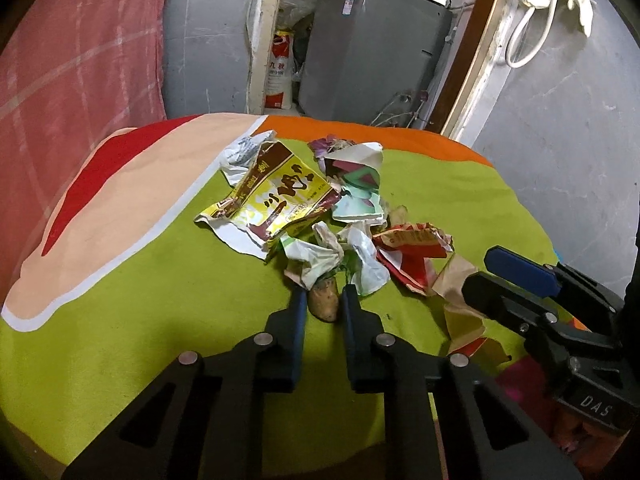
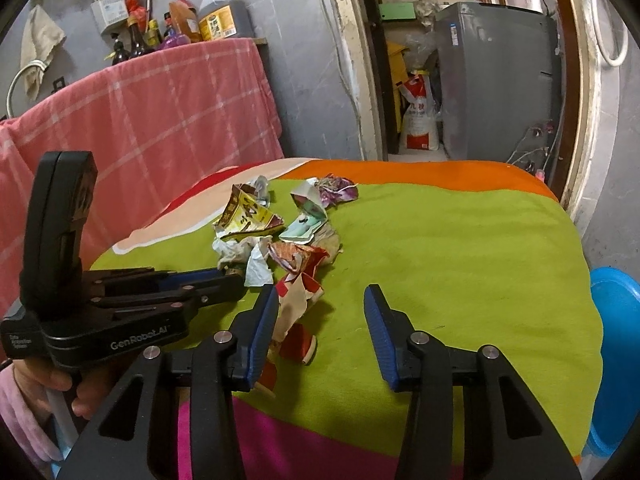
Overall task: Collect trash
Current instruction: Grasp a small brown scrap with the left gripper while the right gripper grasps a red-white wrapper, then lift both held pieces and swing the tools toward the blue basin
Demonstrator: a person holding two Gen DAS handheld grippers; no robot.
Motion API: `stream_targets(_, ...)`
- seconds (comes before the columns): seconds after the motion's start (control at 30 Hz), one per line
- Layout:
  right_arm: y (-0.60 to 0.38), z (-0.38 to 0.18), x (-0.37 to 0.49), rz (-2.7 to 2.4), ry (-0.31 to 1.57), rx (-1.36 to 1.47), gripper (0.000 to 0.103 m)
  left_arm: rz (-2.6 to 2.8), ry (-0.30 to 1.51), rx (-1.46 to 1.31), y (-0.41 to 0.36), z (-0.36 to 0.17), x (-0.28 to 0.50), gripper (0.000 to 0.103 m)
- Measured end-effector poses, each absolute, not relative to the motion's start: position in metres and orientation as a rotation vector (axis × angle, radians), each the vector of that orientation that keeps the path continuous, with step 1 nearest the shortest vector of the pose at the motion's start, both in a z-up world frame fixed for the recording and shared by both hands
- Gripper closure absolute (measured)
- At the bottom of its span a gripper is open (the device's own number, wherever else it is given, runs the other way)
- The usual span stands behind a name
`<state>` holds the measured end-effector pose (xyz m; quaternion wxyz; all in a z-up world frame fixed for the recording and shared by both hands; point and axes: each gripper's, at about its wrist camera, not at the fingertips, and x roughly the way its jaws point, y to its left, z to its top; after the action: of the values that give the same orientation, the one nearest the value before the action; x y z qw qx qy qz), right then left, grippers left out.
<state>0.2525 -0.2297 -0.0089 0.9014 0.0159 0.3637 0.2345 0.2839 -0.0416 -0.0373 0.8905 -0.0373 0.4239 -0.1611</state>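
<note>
Heap of crumpled wrappers and torn paper [image 1: 320, 216], the landmark: lies on the lime-green part of a multicoloured cloth-covered table [image 1: 160, 300].

Small tan, rounded scrap [image 1: 325, 300]: at the heap's near edge, directly between the blue pads of the left gripper [image 1: 323, 300]; the jaws stand narrowly apart, pressed on its sides.

Right gripper [image 2: 320, 312]: jaws partly spread, nothing pinched. Its left pad [image 2: 264, 328] sits against a brown-and-red torn paper piece [image 2: 296, 312] trailing from the heap's near right side; the right pad is over bare green cloth.

Yellow-and-brown printed foil packet [image 1: 272, 196]: at the heap's far left.

A hand [image 2: 86, 396] with a pink sleeve grips the left tool's handle.

Beyond the heap: a grey box-shaped appliance [image 1: 372, 48] in a doorway, a red-and-white sack [image 1: 280, 72] beside it. Left of the heap: a pink checked cloth [image 2: 160, 120], bottles standing behind it. Right of the heap: a blue plastic basin [image 2: 616, 360] past the table's edge.
</note>
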Motion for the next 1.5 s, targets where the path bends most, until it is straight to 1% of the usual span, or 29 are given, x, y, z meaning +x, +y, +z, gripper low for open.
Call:
stream_targets(0.27, -0.216, -0.016, 0.258, 0.520, 0.810, -0.011, 0.064, -0.341, 0.884, -0.129, -0.031, -0.035, 0.274, 0.090)
stream_targets(0.33, -0.215, -0.018, 0.260, 0.533, 0.827, -0.005, 0.072, -0.339, 0.881, -0.135, -0.030, -0.035, 0.271, 0.090)
stream_targets(0.4, -0.215, -0.020, 0.261, 0.548, 0.843, 0.008, 0.077, -0.339, 0.881, -0.134, -0.029, -0.034, 0.269, 0.090)
stream_targets(0.47, -0.213, -0.022, 0.263, 0.571, 0.868, 0.022, 0.080, -0.338, 0.882, -0.135, -0.030, -0.032, 0.268, 0.090)
stream_targets(0.53, -0.211, -0.025, 0.263, 0.597, 0.891, 0.033, 0.085, -0.339, 0.882, -0.134, -0.029, -0.032, 0.267, 0.090)
stream_targets(0.73, -0.214, -0.025, 0.260, 0.625, 0.894, 0.057, 0.092, -0.333, 0.868, -0.146, -0.028, -0.029, 0.257, 0.090)
stream_targets(0.87, -0.217, -0.018, 0.248, 0.625, 0.838, 0.060, 0.093, -0.326, 0.841, -0.154, -0.027, -0.024, 0.250, 0.090)
stream_targets(0.97, -0.223, -0.008, 0.235, 0.609, 0.765, 0.054, 0.094, -0.323, 0.802, -0.155, -0.031, -0.018, 0.242, 0.090)
stream_targets(1.1, -0.229, 0.005, 0.219, 0.574, 0.667, 0.030, 0.098, -0.327, 0.751, -0.162, -0.037, -0.008, 0.234, 0.090)
stream_targets(1.23, -0.241, 0.019, 0.205, 0.535, 0.574, 0.013, 0.098, -0.331, 0.688, -0.146, -0.049, 0.006, 0.229, 0.090)
stream_targets(1.4, -0.255, 0.015, 0.214, 0.527, 0.617, 0.075, 0.098, -0.305, 0.680, -0.145, -0.055, 0.011, 0.227, 0.090)
stream_targets(1.47, -0.257, 0.008, 0.224, 0.529, 0.670, 0.118, 0.096, -0.285, 0.693, -0.148, -0.050, 0.008, 0.227, 0.090)
stream_targets(1.5, -0.259, 0.005, 0.225, 0.534, 0.689, 0.135, 0.094, -0.279, 0.701, -0.151, -0.048, 0.006, 0.228, 0.090)
